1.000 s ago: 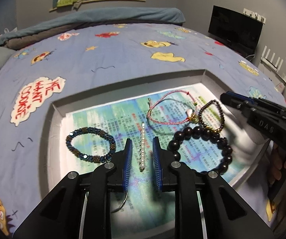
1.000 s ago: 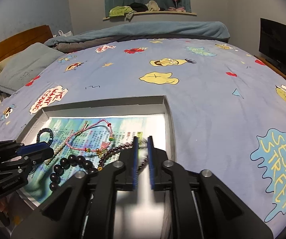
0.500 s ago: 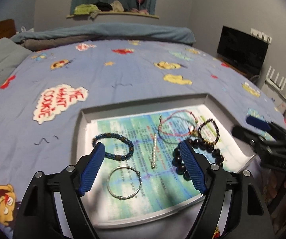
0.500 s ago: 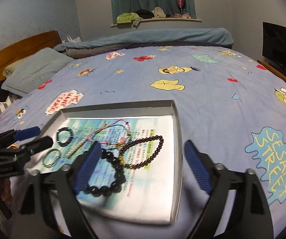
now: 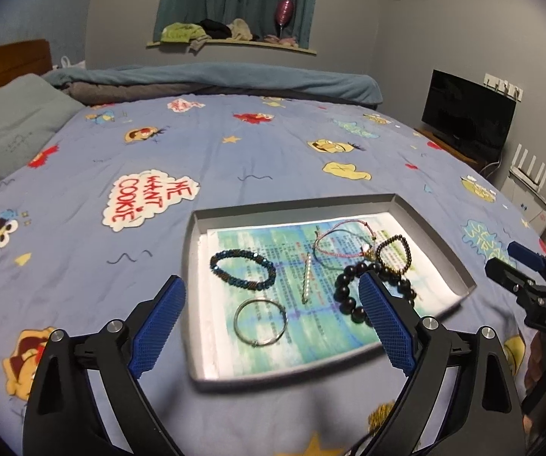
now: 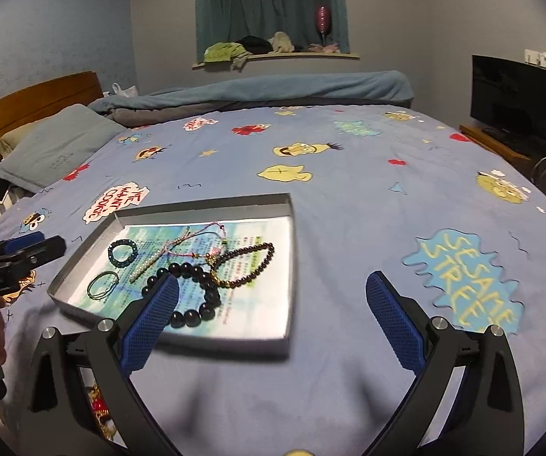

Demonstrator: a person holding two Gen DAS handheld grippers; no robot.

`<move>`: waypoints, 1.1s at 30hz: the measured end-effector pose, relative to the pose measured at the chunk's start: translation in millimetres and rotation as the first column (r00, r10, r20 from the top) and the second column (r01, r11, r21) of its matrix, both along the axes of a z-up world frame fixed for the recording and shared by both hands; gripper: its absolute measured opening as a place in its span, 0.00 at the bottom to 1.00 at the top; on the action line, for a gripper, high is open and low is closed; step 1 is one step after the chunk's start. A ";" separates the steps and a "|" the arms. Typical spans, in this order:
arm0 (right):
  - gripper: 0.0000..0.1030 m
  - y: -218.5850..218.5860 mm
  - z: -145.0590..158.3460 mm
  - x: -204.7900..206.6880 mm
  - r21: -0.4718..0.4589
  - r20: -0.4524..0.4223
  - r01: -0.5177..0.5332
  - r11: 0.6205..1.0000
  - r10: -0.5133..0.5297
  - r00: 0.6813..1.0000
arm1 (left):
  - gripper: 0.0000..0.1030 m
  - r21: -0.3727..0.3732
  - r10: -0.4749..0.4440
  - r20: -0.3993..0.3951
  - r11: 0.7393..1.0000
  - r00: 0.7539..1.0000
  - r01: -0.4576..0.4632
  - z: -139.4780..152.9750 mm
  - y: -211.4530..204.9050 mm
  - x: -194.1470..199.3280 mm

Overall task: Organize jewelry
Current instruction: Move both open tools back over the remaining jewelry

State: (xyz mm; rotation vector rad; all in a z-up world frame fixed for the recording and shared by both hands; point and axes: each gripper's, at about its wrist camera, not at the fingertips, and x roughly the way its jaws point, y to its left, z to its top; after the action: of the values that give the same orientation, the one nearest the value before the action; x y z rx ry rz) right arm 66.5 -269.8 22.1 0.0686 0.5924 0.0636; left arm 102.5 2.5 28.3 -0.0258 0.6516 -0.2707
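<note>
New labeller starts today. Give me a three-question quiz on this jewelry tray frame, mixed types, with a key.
1. True or false: the silver bangle lies outside the grey tray.
2. Which piece does the pink cord bracelet overlap? A) blue beaded bracelet B) small dark bead bracelet C) silver bangle
3. Fill in: the left gripper holds ____.

Key
1. False: it lies inside, near the front edge.
2. B.
3. Nothing: its jaws are opening, with no piece between them. The right gripper is empty too.

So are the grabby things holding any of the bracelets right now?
No. The left gripper and right gripper hold nothing; their jaws are opening, empty. All the bracelets lie in the tray.
</note>
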 end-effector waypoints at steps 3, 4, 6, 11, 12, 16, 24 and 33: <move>0.95 -3.1 2.1 -9.8 0.011 0.003 0.015 1.000 -0.015 1.000 | 0.90 0.006 0.000 0.011 1.000 1.000 0.000 2.0 4.7 -12.0; 0.95 -3.0 2.5 -12.8 0.012 0.003 0.018 1.000 -0.018 1.000 | 0.90 0.006 0.002 0.012 1.000 1.000 -0.002 2.2 6.7 -15.0; 0.95 -1.4 3.6 -19.7 0.007 0.004 0.019 1.000 -0.019 1.000 | 0.90 0.002 0.006 0.009 1.000 1.000 -0.006 1.7 11.4 -22.2; 0.95 4.0 2.4 -33.6 -0.001 -0.004 0.004 1.000 -0.004 1.000 | 0.90 0.009 0.022 0.013 1.000 1.000 -0.022 -1.3 21.9 -39.3; 0.95 5.3 1.6 -36.6 -0.006 -0.003 0.002 1.000 -0.002 1.000 | 0.90 0.009 0.024 0.015 1.000 1.000 -0.024 -2.3 24.5 -44.3; 0.95 9.7 -2.6 -46.0 -0.021 0.000 -0.004 1.000 0.004 1.000 | 0.90 0.009 0.019 0.003 1.000 1.000 -0.019 -5.2 29.0 -55.2; 0.95 18.4 -12.8 -60.9 -0.037 -0.019 -0.018 0.999 0.018 1.000 | 0.90 0.028 -0.003 -0.011 1.000 1.000 0.003 -16.1 33.6 -80.0; 0.95 27.6 -27.8 -71.7 -0.029 -0.054 -0.061 0.998 0.059 0.997 | 0.90 0.046 -0.026 -0.075 0.999 0.997 0.029 -46.1 34.2 -102.2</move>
State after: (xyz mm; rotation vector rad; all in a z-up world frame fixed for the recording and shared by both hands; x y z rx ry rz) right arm -5.3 -242.2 -5.7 0.0226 0.6485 0.1113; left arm 0.3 36.7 -17.8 0.0181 0.7326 -0.2819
